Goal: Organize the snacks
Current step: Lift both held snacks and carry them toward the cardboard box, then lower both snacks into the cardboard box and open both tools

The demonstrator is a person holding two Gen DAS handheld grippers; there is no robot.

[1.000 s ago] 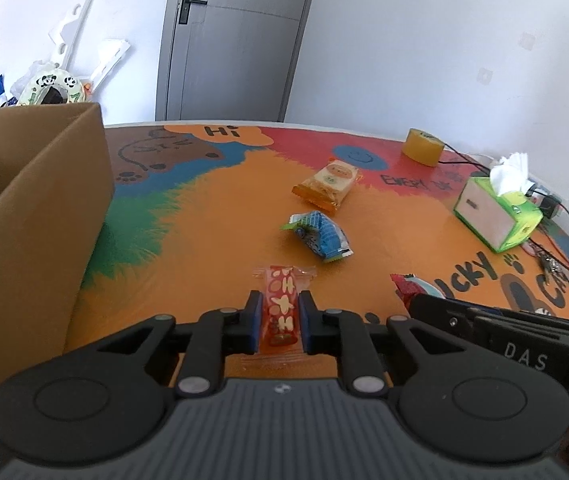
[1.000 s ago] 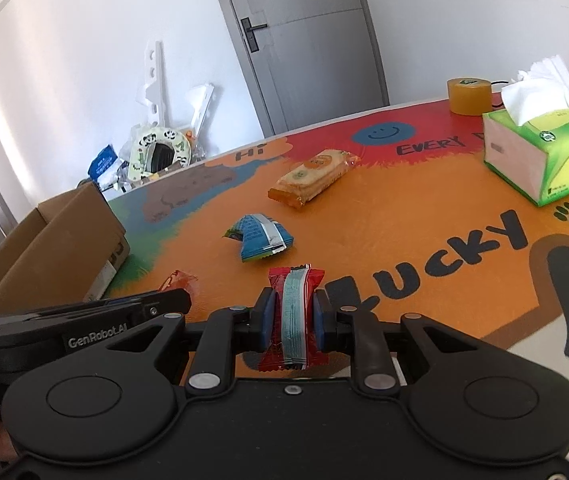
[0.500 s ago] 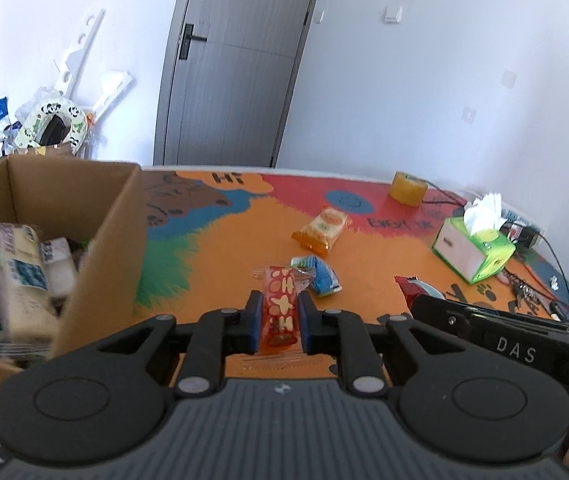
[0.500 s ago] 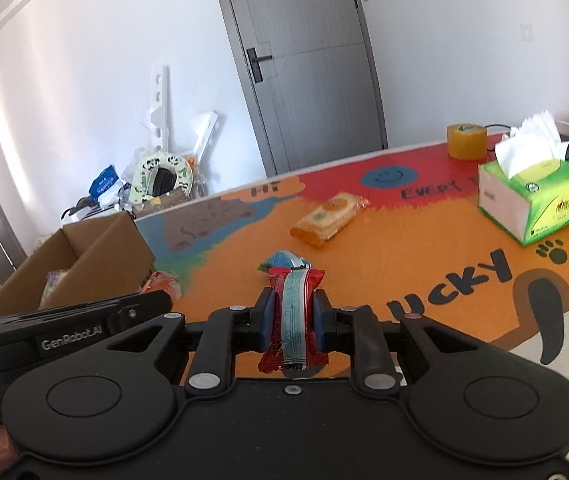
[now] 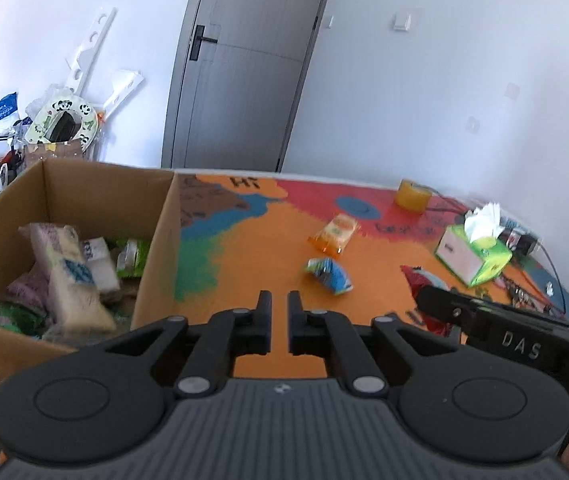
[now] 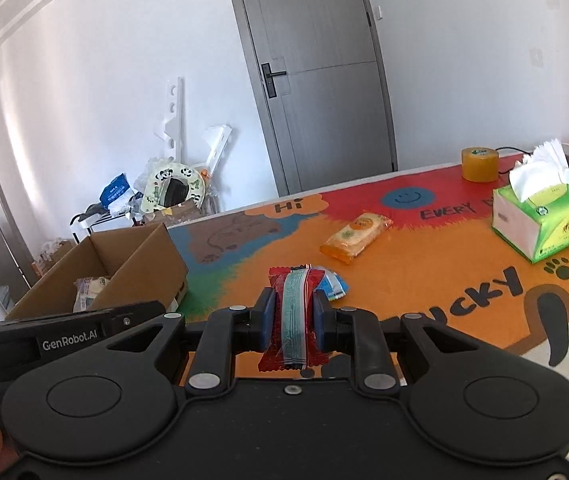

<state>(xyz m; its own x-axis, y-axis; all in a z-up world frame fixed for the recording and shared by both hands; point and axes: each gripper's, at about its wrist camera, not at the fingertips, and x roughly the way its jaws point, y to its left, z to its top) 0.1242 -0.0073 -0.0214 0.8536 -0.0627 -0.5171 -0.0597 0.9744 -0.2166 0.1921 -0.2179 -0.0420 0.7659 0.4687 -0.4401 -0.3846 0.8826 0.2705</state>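
Observation:
My left gripper (image 5: 279, 300) hovers beside the open cardboard box (image 5: 156, 248). Its jaws are closing to a narrow gap with nothing between them. Several snack packs (image 5: 72, 272) lie inside the box. My right gripper (image 6: 292, 304) is shut on a red snack packet (image 6: 290, 312) with a pale blue stripe, held above the orange mat. An orange cracker pack (image 6: 356, 234) and a small blue packet (image 6: 334, 286) lie on the mat beyond it. The red-orange snack that the left gripper held is nowhere in view.
A green tissue box (image 6: 540, 220) and a roll of yellow tape (image 6: 479, 164) stand at the right of the table, with cables behind them. Clutter and a grey door lie past the table's far edge. A hand shows at each gripper's grip.
Both grippers have risen and drawn back toward the box. The red-orange snack is gone from the left gripper's jaws. The right gripper still holds its red packet.

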